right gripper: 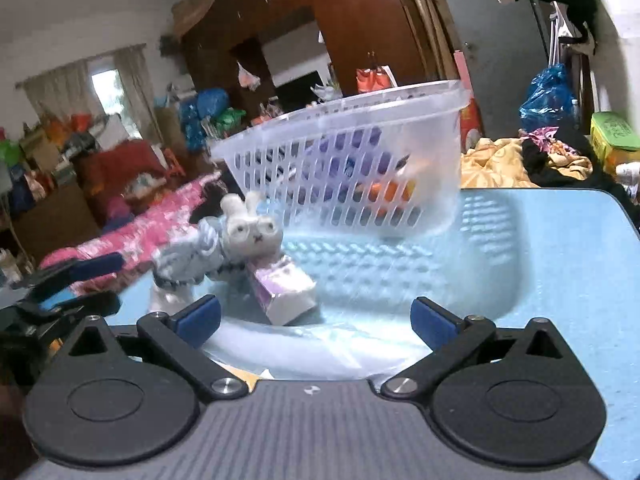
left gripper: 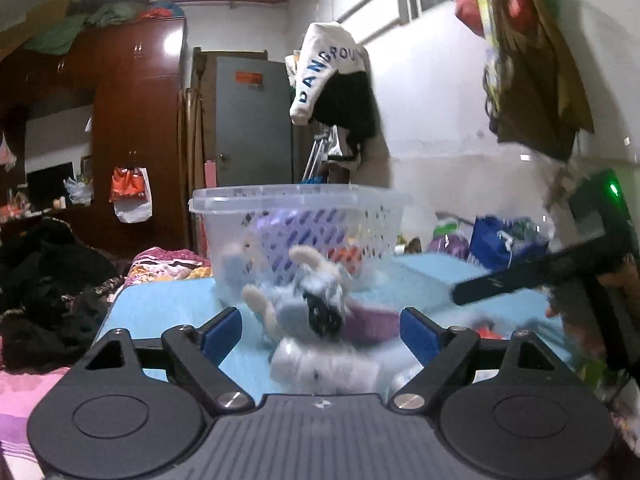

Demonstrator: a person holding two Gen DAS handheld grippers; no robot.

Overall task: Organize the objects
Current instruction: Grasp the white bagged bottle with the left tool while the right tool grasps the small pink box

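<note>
A clear perforated basket (left gripper: pixel 300 208) (right gripper: pixel 348 160) stands on the light blue table (left gripper: pixel 168 312) (right gripper: pixel 560 260), tilted in the right wrist view; a purple holed container and something orange show through its wall. In front of it a grey-white plush bunny (left gripper: pixel 304 296) (right gripper: pixel 240 236) lies against a purple and white box (left gripper: pixel 372 322) (right gripper: pixel 284 288), on top of a white bottle-like thing (left gripper: pixel 320 364). My left gripper (left gripper: pixel 320 330) (right gripper: pixel 96 284) is open just short of the bunny. My right gripper (right gripper: pixel 316 320) is open over a clear plastic piece, gripping nothing.
Dark clothes (left gripper: pixel 48 280) and patterned bedding (right gripper: pixel 152 236) lie left of the table. A blue bag (left gripper: pixel 500 240) and clutter sit behind it. Yellow cloth (right gripper: pixel 492 164) and a green box (right gripper: pixel 612 132) are at the far right. A wardrobe (left gripper: pixel 136 120) stands behind.
</note>
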